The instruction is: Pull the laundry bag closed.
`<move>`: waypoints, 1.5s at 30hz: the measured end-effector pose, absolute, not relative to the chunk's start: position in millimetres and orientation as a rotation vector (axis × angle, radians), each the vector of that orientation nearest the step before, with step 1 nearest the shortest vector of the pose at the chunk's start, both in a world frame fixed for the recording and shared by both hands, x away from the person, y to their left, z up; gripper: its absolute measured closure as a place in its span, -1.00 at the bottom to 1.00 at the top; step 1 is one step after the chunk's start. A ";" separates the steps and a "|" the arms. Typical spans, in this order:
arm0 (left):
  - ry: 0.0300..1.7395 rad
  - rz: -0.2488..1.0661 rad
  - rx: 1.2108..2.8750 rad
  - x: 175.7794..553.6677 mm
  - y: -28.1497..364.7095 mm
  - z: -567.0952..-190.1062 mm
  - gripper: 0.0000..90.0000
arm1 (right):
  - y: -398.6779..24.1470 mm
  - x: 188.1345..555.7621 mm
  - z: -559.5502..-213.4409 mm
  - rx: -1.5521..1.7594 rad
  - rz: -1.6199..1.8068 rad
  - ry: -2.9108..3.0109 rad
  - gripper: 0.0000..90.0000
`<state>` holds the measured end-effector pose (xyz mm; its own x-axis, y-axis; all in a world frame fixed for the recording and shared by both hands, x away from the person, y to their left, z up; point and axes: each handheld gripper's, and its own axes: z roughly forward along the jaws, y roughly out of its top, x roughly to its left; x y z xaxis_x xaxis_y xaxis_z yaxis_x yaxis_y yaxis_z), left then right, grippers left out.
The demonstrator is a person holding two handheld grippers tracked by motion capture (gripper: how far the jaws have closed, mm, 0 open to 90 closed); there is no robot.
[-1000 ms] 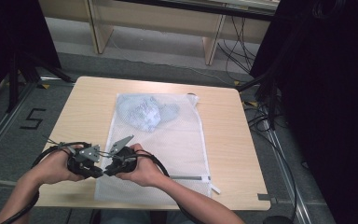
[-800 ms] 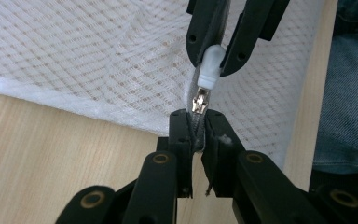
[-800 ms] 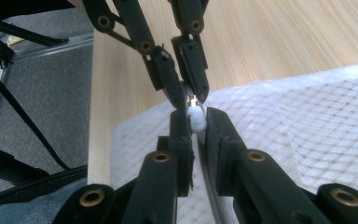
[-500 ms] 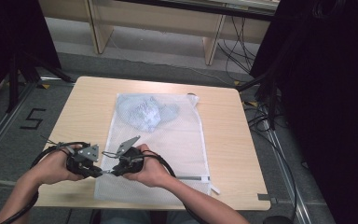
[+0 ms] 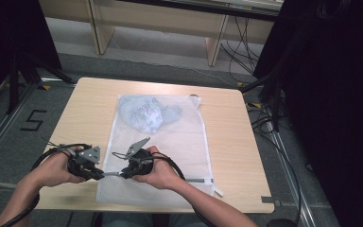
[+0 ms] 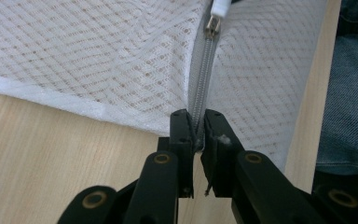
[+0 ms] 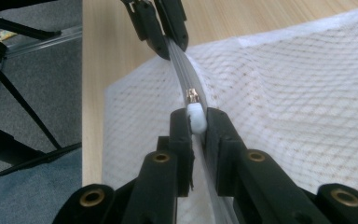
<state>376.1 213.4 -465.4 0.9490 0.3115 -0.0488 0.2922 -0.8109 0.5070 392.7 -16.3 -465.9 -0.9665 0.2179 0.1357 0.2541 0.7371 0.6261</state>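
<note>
Bare table [image 5: 82, 106] flanks the mesh bag [image 5: 179, 142]; bundle [image 5: 144, 112] bulges at its far end.

The high view is evenly and softly lit from above; the pale wooden table [image 5: 227, 142] is the brightest area and carries no glare. Faint, short shadows sit under the hands near the front edge. The far left and the whole right side fall into deep black, with little detail. The picture is slightly soft and grainy, and straight lines bow a little towards the edges. In the left gripper view, the mesh bag [image 6: 98, 60] is sharp and bright, while the black jaws near the lens are dark and a little blurred. The right gripper view is similar, with the far floor [image 7: 32, 88] dim and soft.
</note>
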 end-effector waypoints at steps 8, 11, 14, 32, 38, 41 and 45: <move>0.443 0.053 2.592 375.6 213.9 -464.2 0.84 | -27.3 395.0 -467.9 -0.430 -1.072 -2.825 0.94; 0.372 0.084 2.666 379.4 209.7 -459.3 0.84 | -24.0 393.8 -466.8 -0.386 -1.055 -2.872 0.94; 0.377 0.078 2.632 379.3 213.6 -460.6 0.84 | -26.1 397.8 -465.4 -0.349 -1.057 -2.900 0.94; 0.414 0.096 2.581 375.2 213.6 -465.8 0.85 | -50.6 397.6 -467.2 -0.533 -0.976 -2.829 0.94; 0.431 0.087 2.568 374.8 213.4 -467.0 0.85 | -63.0 398.2 -468.0 -0.547 -0.974 -2.833 0.94; 0.433 0.086 2.567 375.1 213.6 -467.2 0.85 | -67.3 397.0 -467.4 -0.574 -0.965 -2.814 0.94; 0.423 0.089 2.568 375.4 213.3 -467.3 0.85 | -71.0 397.5 -468.2 -0.558 -0.974 -2.816 0.94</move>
